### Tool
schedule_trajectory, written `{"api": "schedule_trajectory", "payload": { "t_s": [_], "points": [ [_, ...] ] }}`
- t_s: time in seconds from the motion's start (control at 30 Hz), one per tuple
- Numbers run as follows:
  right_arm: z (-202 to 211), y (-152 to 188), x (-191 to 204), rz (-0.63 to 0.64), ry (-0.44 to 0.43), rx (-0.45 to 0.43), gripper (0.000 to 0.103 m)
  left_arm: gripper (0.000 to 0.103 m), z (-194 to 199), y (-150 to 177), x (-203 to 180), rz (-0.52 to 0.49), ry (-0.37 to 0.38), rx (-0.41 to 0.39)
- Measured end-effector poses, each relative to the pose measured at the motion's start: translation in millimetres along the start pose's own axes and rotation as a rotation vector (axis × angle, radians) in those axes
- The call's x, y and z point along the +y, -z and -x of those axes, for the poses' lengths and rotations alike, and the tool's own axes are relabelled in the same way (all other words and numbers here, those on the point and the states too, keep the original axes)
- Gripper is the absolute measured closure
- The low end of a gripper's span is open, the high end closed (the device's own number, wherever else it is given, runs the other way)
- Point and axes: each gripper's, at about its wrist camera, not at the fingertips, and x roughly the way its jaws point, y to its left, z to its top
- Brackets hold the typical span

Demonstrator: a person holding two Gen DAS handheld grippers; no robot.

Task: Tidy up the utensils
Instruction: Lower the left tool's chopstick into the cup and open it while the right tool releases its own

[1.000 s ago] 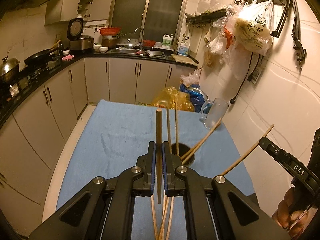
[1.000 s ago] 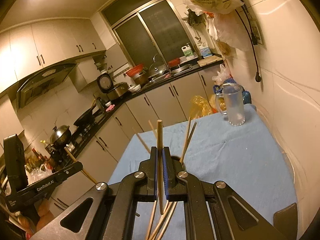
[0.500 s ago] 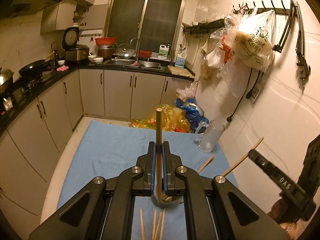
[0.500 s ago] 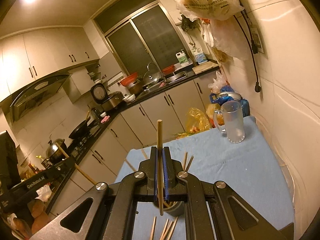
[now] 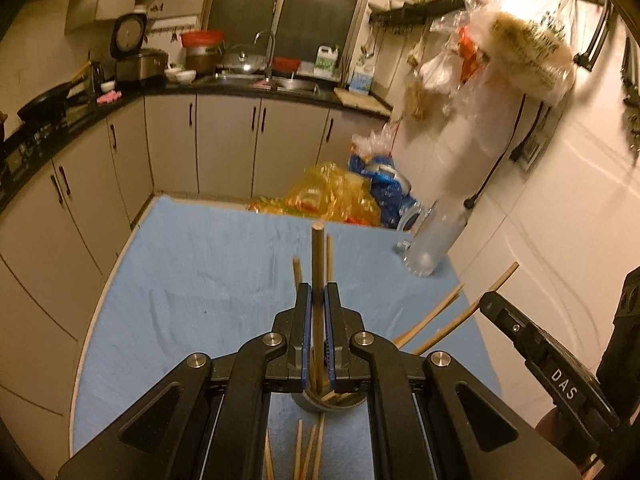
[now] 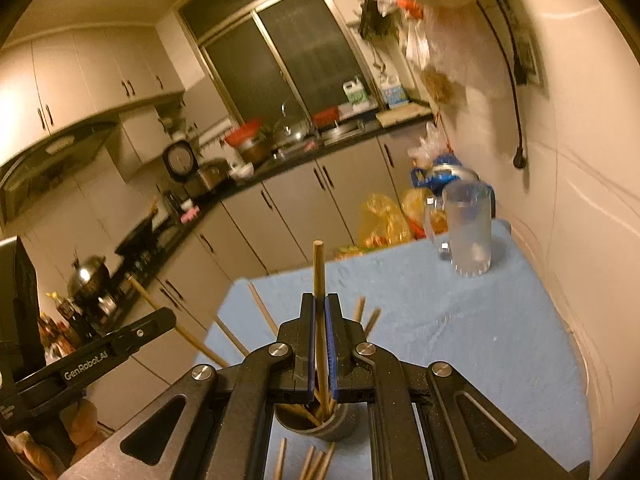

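Each gripper, left gripper (image 5: 317,312) and right gripper (image 6: 319,316), clamps one upright chopstick (image 5: 318,264) above the lower-centre holder cup (image 6: 320,426), evidently positioned for insertion.

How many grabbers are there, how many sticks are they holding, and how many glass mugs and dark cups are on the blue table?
Grippers: 2, left gripper, right gripper
Held chopsticks: 2, left chopstick, right chopstick
Glass mug: 1
Dark cup: 1
Total: 6
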Motion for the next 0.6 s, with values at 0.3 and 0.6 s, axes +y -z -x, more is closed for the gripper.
{"api": "schedule_trajectory", "payload": {
  "t_s": [0.3,0.6],
  "points": [
    [-35,17,-6,-0.001,0.009,0.072,0.097,0.097,-28,12,9,0.003,0.001,0.044],
    [-39,18,-7,0.007,0.016,0.068,0.096,0.097,-24,15,15,0.001,0.016,0.022]
  ]
}}
